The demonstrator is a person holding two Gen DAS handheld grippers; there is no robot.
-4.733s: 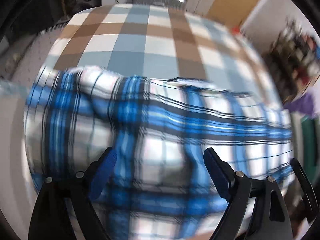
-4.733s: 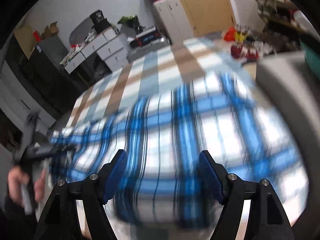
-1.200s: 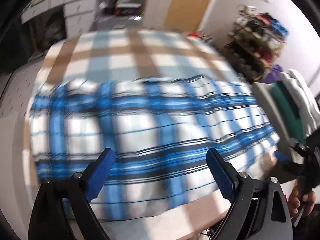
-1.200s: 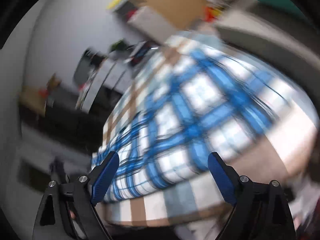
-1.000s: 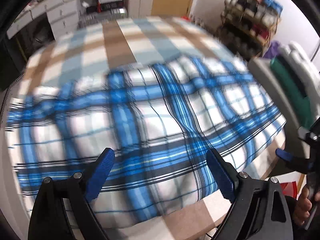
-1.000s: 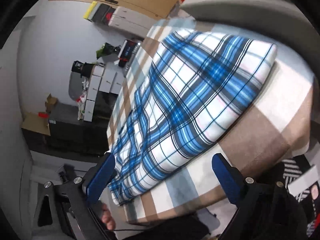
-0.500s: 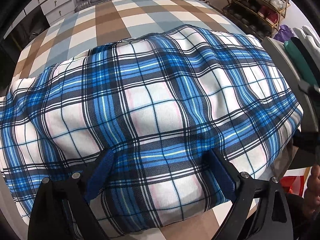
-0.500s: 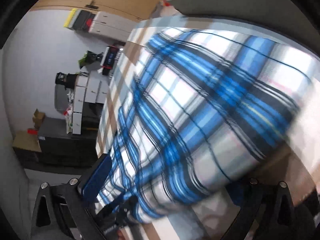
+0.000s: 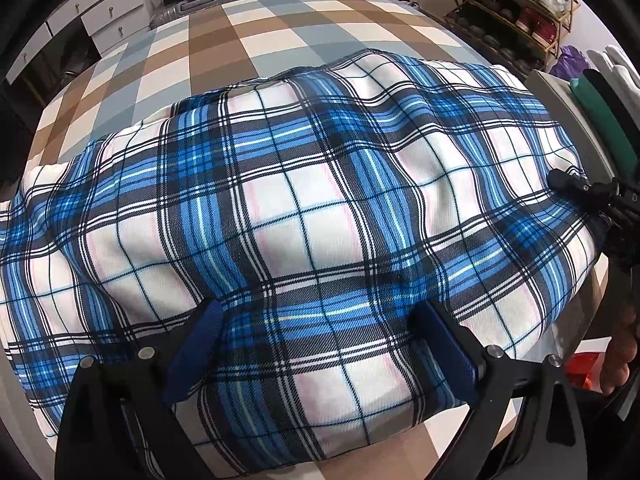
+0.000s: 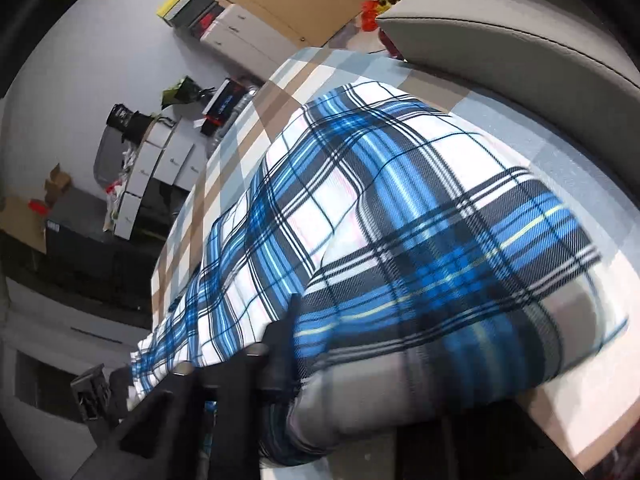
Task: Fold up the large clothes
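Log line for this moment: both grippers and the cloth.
left gripper: open, pressed onto plaid cloth | right gripper: jaws just closed, pinching cloth's end | cloth: folded on checked bed cover

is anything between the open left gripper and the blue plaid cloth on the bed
Nothing visible. The left gripper is open with its blue pads right at the blue plaid cloth, cloth between them and no other object in the gap. The right gripper has just closed on the cloth's right end.
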